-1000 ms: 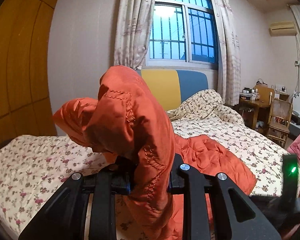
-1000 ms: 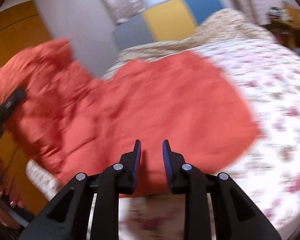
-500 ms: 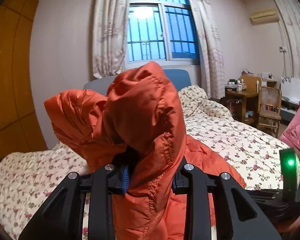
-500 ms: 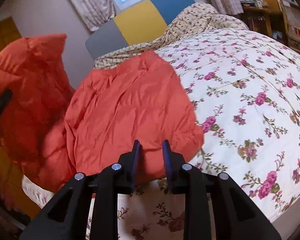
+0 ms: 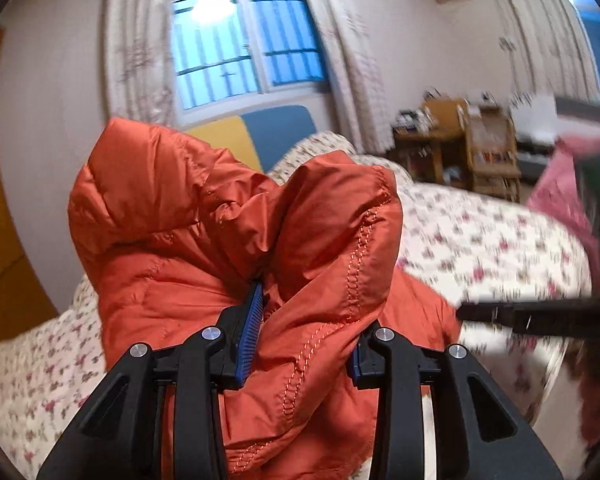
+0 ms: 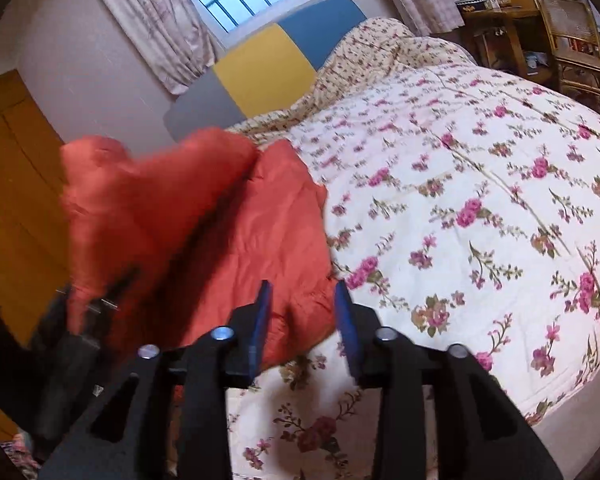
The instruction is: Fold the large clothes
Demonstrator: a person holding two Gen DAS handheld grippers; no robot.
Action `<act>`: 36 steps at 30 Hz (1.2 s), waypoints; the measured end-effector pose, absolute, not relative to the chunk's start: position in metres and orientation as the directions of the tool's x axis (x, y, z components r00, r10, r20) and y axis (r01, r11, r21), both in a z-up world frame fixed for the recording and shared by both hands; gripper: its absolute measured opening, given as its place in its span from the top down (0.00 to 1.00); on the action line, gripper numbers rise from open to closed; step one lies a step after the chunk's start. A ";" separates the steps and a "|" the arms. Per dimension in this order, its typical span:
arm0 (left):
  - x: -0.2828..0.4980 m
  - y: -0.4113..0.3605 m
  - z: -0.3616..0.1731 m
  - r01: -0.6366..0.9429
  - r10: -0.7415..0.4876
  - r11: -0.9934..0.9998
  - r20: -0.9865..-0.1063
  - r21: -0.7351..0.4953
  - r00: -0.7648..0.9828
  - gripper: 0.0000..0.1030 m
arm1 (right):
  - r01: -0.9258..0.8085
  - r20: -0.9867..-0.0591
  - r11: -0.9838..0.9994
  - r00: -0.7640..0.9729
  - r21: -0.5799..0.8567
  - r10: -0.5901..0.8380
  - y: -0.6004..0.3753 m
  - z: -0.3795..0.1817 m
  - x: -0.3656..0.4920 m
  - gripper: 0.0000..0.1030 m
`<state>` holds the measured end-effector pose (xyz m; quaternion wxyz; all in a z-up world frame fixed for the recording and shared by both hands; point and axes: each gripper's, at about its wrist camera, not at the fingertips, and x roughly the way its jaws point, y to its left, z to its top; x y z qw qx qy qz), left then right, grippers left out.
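An orange padded jacket [image 5: 228, 240] hangs bunched in my left gripper [image 5: 304, 320], which is shut on a fold of it and holds it above the bed. The rest of the jacket [image 6: 260, 232] lies on the bed's left part in the right wrist view. My right gripper [image 6: 302, 312] is open and empty, just above the jacket's near edge. It also shows as a dark blurred bar in the left wrist view [image 5: 540, 316].
The bed with the floral quilt [image 6: 480, 200] fills the right. A yellow and blue headboard [image 6: 268, 64] stands below the window. Wooden table and chair [image 6: 560, 28] at the far right. Orange wardrobe [image 6: 12, 184] at the left.
My left gripper has swung to the right with the jacket. My right gripper has opened wider and moved toward the jacket's near edge.
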<state>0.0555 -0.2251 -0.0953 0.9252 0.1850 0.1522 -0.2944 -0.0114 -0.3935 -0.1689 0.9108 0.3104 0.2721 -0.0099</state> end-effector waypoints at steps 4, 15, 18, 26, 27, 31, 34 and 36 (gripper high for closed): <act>0.051 -0.243 -0.121 0.642 -0.498 0.704 -0.432 0.305 0.752 0.67 | 0.122 -0.443 0.813 0.879 0.569 0.178 -0.395 -0.153 -0.018 0.52; 0.044 -0.244 -0.141 0.670 -0.514 0.668 -0.451 0.322 0.730 0.67 | -0.026 -0.436 0.803 0.829 0.595 0.350 -0.376 -0.139 0.012 0.64; 0.044 -0.239 -0.138 0.677 -0.523 0.662 -0.448 0.322 0.725 0.65 | -0.022 -0.434 0.797 0.829 0.604 0.352 -0.375 -0.140 0.019 0.83; 0.020 -0.200 -0.113 0.750 -0.652 0.642 -0.398 0.162 0.645 0.42 | 0.174 -0.575 0.828 0.792 0.533 0.204 -0.386 -0.179 0.010 1.00; 0.018 -0.194 -0.110 0.742 -0.654 0.655 -0.384 0.145 0.652 0.42 | 0.178 -0.574 0.816 0.790 0.551 0.215 -0.388 -0.185 0.009 1.00; 0.026 -0.165 -0.099 0.650 -0.591 0.751 -0.321 0.116 0.740 0.42 | 0.238 -0.581 0.717 0.766 0.655 0.276 -0.401 -0.219 0.006 1.00; 0.046 -0.139 -0.090 0.527 -0.491 0.846 -0.260 0.085 0.831 0.42 | 0.244 -0.554 0.672 0.779 0.700 0.295 -0.407 -0.226 0.000 1.00; 0.069 -0.124 -0.088 0.450 -0.428 0.893 -0.269 0.023 0.863 0.34 | 0.232 -0.548 0.686 0.786 0.689 0.285 -0.410 -0.217 0.000 0.96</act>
